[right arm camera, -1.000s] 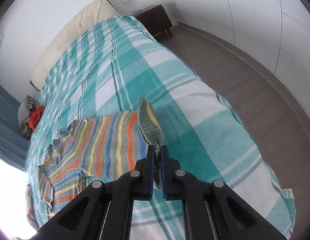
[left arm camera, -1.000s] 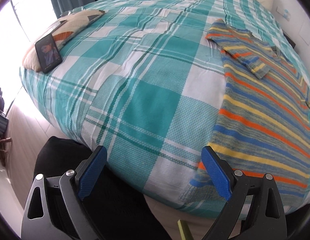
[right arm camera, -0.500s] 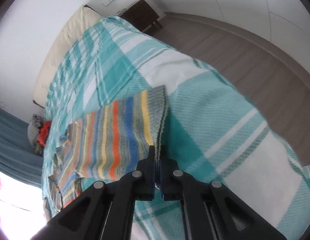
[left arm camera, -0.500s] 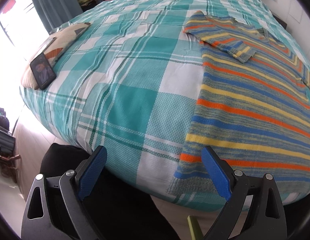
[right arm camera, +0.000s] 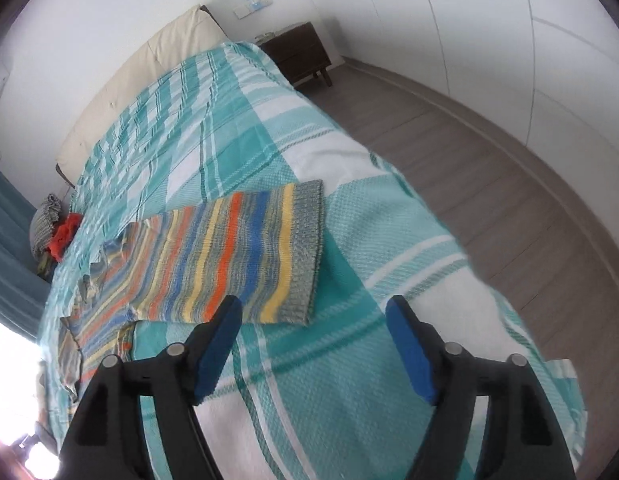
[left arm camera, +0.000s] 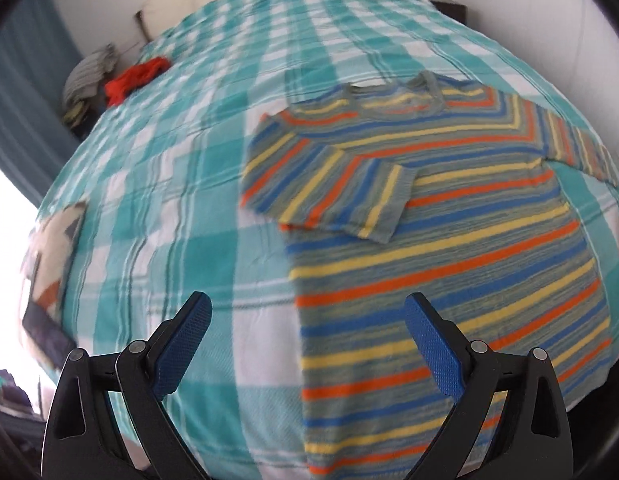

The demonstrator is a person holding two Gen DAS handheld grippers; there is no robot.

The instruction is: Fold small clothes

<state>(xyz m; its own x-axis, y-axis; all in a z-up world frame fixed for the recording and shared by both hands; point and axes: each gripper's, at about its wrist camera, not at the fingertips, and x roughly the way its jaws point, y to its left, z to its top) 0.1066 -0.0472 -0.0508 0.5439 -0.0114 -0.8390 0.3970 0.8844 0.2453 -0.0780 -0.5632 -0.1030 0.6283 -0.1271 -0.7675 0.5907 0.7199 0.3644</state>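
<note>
Striped sweater (left arm camera: 449, 240) lies flat on the bed's teal-and-white plaid bedspread (left arm camera: 213, 184), neck hole toward the headboard (right arm camera: 121, 92), one sleeve folded across the chest, the other sleeve stretched out toward the right edge of the left wrist view. Left tongs (left arm camera: 309, 344) are spread wide, nothing between the blue pads, hovering over the sweater's lower part: its left side edge runs up between the two fingers, right pad over the stripes, left pad over bare bedspread. Whether the pads touch fabric can't be told; left view is motion-blurred. Right tongs (right arm camera: 313, 344) have just been opening and now stand wide, nothing between them; the sweater's grey ribbed hem (right arm camera: 305, 248) lies flat on the bedspread just ahead of them, corner nearest the left pad, apart from both pads. Right view also shows a dark nightstand (right arm camera: 301, 56) beside the headboard and grey wood floor (right arm camera: 489, 168) next to the bed. Red garment (left arm camera: 135, 78) and a grey striped pile (left arm camera: 87, 80) sit at the far edge of the bed, well apart from the sweater.
</note>
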